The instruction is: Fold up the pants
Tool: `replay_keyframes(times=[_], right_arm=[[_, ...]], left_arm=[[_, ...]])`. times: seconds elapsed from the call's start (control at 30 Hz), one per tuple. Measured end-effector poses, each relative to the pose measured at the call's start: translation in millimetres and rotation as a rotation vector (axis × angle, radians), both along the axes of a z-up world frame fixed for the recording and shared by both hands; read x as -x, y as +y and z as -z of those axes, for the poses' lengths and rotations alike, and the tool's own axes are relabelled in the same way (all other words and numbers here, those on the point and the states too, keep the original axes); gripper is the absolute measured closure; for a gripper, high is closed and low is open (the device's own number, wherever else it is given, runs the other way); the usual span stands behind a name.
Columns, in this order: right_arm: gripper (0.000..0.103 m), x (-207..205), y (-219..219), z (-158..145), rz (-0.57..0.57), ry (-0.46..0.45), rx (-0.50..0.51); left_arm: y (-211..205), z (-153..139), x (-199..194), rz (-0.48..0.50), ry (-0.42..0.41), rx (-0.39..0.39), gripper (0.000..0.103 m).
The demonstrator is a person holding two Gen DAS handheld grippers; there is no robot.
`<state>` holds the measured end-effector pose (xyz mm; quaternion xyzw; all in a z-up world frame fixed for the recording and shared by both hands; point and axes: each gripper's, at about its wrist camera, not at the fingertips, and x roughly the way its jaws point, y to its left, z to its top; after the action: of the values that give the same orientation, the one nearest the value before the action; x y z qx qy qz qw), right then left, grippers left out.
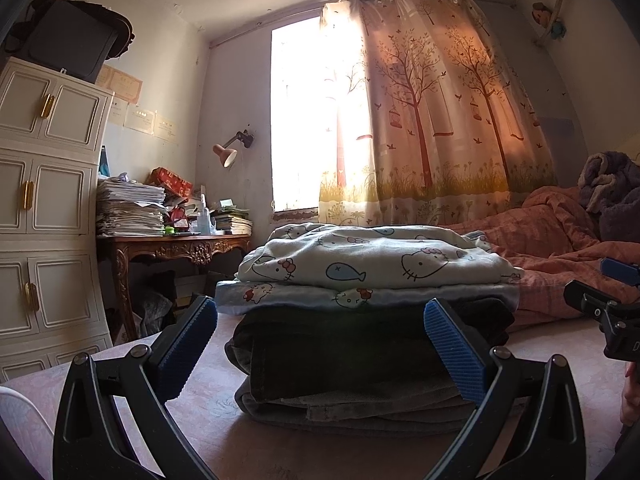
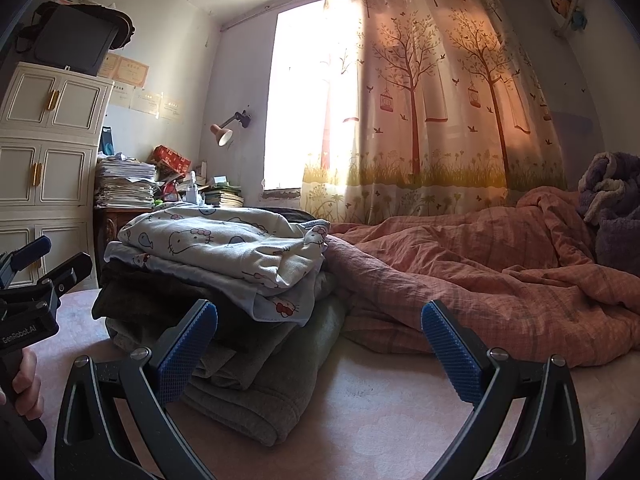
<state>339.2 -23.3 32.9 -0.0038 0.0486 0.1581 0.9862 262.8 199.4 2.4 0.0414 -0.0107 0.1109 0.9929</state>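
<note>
A stack of folded clothes sits on the pink bed sheet point(image 1: 200, 420). Grey pants point(image 1: 360, 408) lie at the bottom, dark pants point(image 1: 340, 356) above them, and two cartoon-cat printed garments point(image 1: 360, 260) on top. My left gripper point(image 1: 320, 356) is open just in front of the stack, its blue pads either side of the dark layers without touching them. My right gripper point(image 2: 320, 356) is open too, low over the sheet to the right of the same stack point(image 2: 224, 280), holding nothing. The left gripper point(image 2: 36, 264) shows at the left edge of the right wrist view, held by a hand point(image 2: 24, 384).
A rumpled orange quilt point(image 2: 480, 272) covers the bed right of the stack, with a purple fleece point(image 2: 612, 200) at its far end. A white cabinet point(image 1: 44, 208) and a cluttered wooden desk point(image 1: 176, 244) stand to the left. A tree-print curtain point(image 1: 432, 120) hangs behind.
</note>
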Motion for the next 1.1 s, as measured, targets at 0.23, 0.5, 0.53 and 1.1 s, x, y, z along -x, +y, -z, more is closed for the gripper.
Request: replay_keyframes(times=[0.23, 0.5, 0.53, 1.1], right_arm=[[0.0, 1.9, -0.9, -0.7, 0.007, -0.009, -0.003], [0.0, -3.6, -1.7, 0.1, 0.02, 0.025, -0.012], [0.0, -3.8, -2.5, 0.2, 0.02, 0.026, -0.018], [0.0, -9.8, -0.5, 2.6, 0.014, 0.042, -0.015]], left_arm=[[-1.7, -0.2, 3.4, 0.001, -0.019, -0.002, 0.0], [-1.8, -0.6, 5.0, 0.0, -0.02, 0.0, 0.0], [-2.3, -0.5, 4.7, 0.0, -0.02, -0.002, 0.0], [-1.0, -2.2, 11.5, 0.009, -0.052, 0.004, 0.0]])
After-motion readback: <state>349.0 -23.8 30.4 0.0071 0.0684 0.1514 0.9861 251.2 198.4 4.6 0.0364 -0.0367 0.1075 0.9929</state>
